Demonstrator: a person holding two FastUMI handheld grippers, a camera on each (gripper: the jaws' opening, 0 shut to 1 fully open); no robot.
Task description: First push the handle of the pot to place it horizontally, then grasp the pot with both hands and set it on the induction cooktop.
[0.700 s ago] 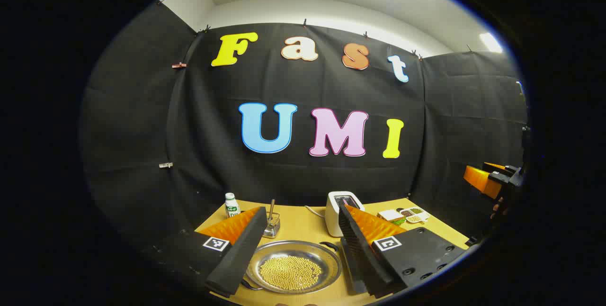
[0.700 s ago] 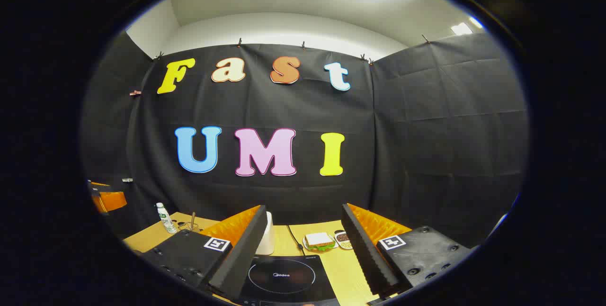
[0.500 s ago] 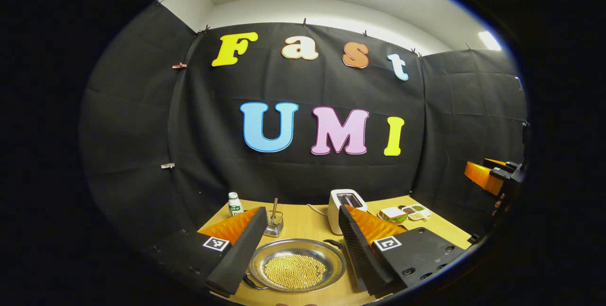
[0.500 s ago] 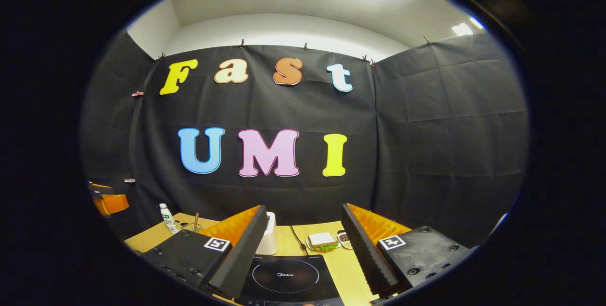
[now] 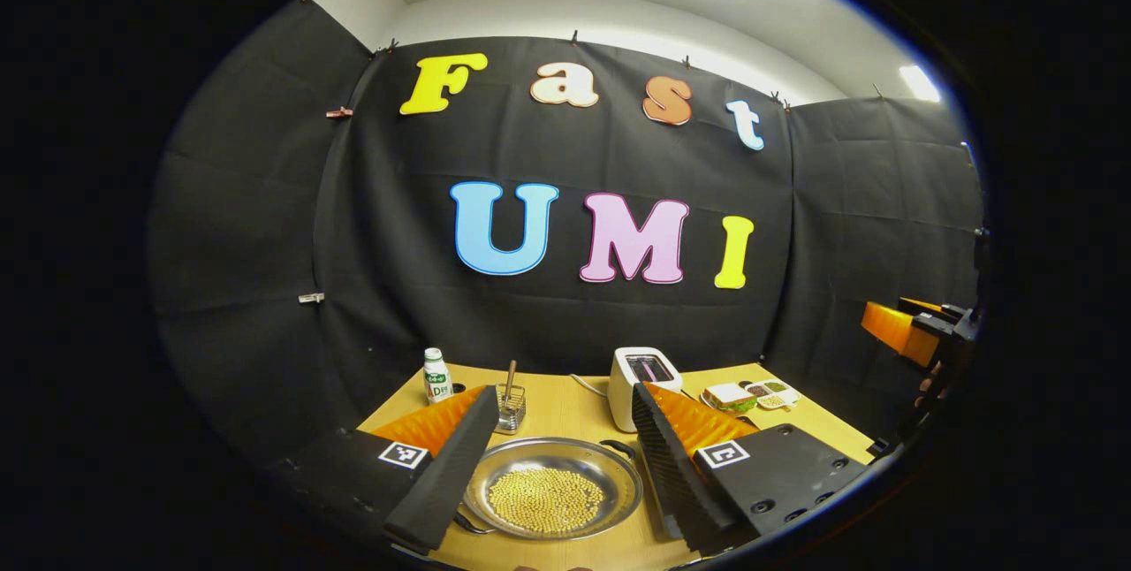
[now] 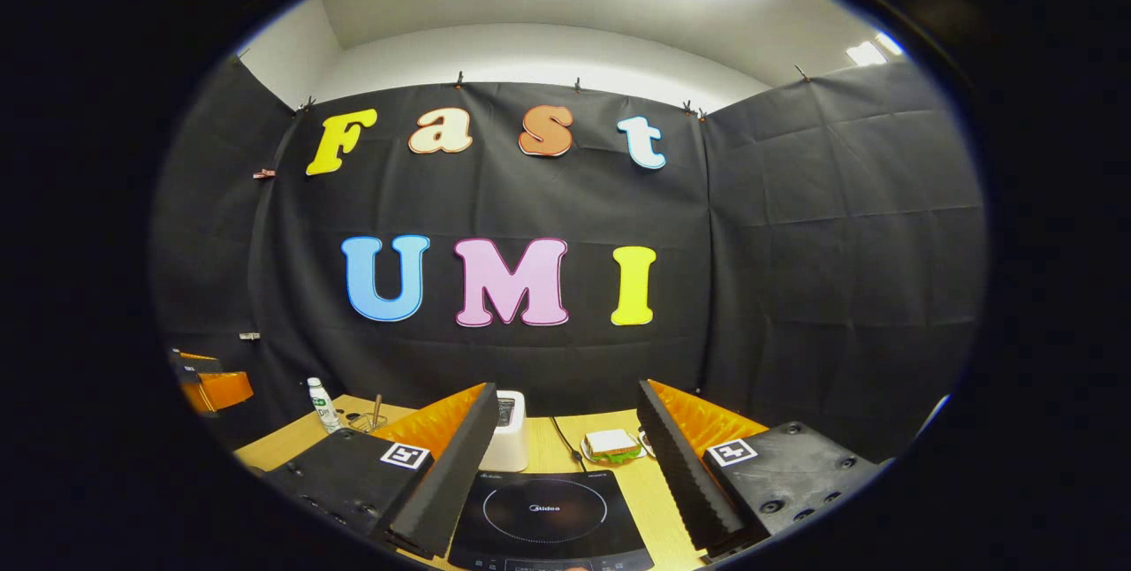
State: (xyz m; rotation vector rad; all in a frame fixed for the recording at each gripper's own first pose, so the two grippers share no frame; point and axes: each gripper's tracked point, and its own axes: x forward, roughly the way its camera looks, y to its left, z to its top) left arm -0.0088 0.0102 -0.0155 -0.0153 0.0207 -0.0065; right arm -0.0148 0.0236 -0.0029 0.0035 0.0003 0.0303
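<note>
Tabletop (image 5: 565, 416) roomy around pot (image 5: 552, 487); both claws gape wide, seemingly empty.

pot (image 5: 552, 487): silver, yellow beans | cooktop (image 6: 550, 520): black, white dotted ring | toaster (image 5: 642, 372): white | tabletop (image 5: 565, 407): light wood | bottle (image 5: 436, 376): white, green label

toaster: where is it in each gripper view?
Left gripper view: toaster right of centre, at the table's back, just beyond the right finger of the left tongs.
Right gripper view: toaster left of centre, behind the cooktop, partly hidden by the left finger.
Shared landmark: the sandwich, right of the toaster.
</note>
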